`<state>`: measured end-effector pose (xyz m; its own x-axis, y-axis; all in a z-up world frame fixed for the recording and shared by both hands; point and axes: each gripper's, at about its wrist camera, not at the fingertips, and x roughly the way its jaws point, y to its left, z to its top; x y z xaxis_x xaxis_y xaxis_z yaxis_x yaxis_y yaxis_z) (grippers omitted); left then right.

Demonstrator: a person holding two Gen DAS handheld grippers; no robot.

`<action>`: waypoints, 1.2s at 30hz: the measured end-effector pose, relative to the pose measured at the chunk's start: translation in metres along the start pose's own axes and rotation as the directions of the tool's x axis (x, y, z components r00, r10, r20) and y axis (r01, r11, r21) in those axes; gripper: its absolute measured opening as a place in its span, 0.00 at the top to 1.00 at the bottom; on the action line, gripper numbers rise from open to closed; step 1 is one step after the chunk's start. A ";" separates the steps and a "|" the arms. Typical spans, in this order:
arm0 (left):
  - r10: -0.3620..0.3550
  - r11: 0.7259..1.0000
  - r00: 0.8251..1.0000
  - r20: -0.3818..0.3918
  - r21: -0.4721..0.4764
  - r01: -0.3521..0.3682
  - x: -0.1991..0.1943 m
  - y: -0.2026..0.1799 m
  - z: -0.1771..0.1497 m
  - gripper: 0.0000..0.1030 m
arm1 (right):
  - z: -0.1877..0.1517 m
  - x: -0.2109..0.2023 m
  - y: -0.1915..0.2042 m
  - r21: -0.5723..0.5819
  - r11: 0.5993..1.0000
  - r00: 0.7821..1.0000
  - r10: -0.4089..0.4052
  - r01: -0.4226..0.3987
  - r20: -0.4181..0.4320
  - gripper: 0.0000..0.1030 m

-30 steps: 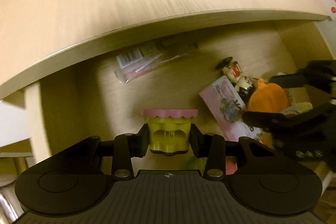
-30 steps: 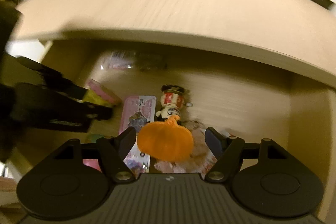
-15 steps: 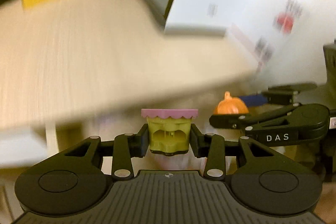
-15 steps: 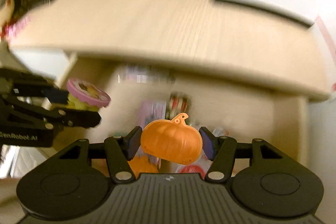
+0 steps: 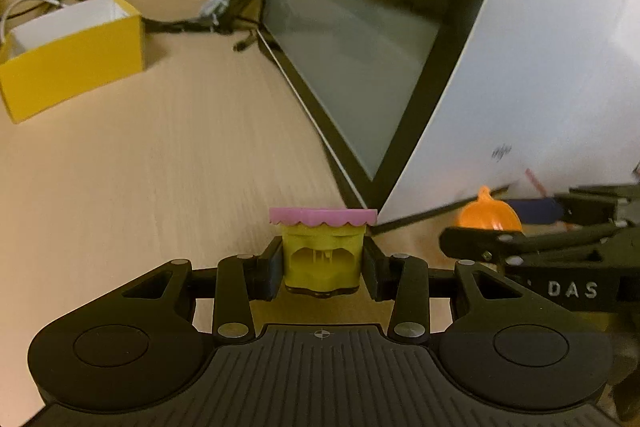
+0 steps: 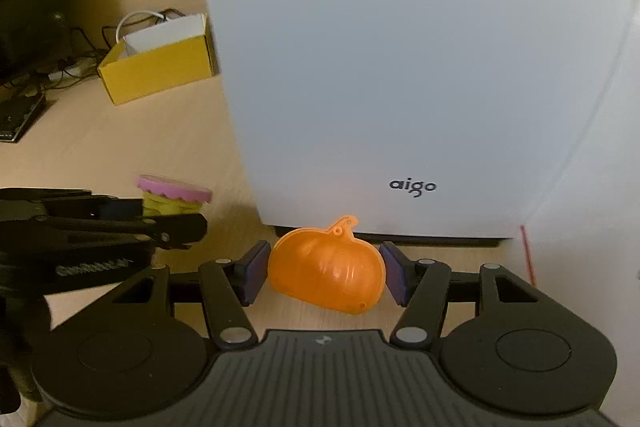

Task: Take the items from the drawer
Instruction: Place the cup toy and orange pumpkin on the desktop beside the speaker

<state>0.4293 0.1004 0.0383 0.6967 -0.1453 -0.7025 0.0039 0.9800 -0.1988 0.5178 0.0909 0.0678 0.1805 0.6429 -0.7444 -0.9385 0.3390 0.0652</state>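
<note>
Above a pale wood-grain desktop point(image 5: 140, 167), the left gripper point(image 5: 323, 267) clamps its pads against the sides of a chunky yellow-green plastic toy point(image 5: 323, 259) topped by a scalloped pink lid. Beside it, the right gripper point(image 6: 324, 273) pinches a glossy, translucent orange pumpkin charm point(image 6: 326, 267), ribbed, with a small looped stem, tilted between blue pads. Both items hang clear of the desk. Behind stand a smooth white computer case point(image 6: 400, 67) with a dark glass side panel point(image 5: 360, 47), and an open yellow cardboard box point(image 5: 72, 63).
</note>
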 end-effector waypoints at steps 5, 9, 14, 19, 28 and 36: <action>0.014 0.999 1.000 -0.022 0.036 -0.013 0.015 -0.006 -0.013 0.59 | -0.007 0.031 -0.003 0.025 0.999 0.998 0.026 -0.025 -0.053 0.42; 0.043 0.995 0.999 0.002 0.091 -0.043 0.016 -0.014 -0.015 0.58 | -0.017 0.042 0.001 0.024 1.000 0.997 0.018 -0.017 -0.071 0.39; 0.075 0.995 0.989 0.128 0.056 -0.083 -0.011 -0.018 -0.012 0.59 | -0.018 0.025 0.006 0.009 1.000 1.000 0.012 -0.012 -0.001 0.33; 0.074 0.997 0.983 0.169 0.025 -0.079 -0.041 -0.015 -0.014 0.59 | -0.027 -0.012 0.020 -0.049 0.998 0.998 0.043 -0.041 0.042 0.29; 0.068 0.998 0.988 0.142 -0.017 -0.066 -0.117 -0.012 -0.074 0.59 | -0.101 -0.059 0.061 -0.142 0.984 0.993 0.104 -0.111 -0.054 0.29; 0.043 0.999 0.998 -0.043 0.030 -0.042 -0.122 -0.018 -0.148 0.59 | -0.175 -0.035 0.068 -0.139 0.987 0.969 0.043 -0.079 -0.245 0.30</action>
<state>0.2379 0.0803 0.0265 0.6647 -0.1088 -0.7392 -0.0037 0.9889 -0.1488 0.3955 -0.0290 -0.0179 0.0622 0.4695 -0.8808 -0.9816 0.1886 0.0312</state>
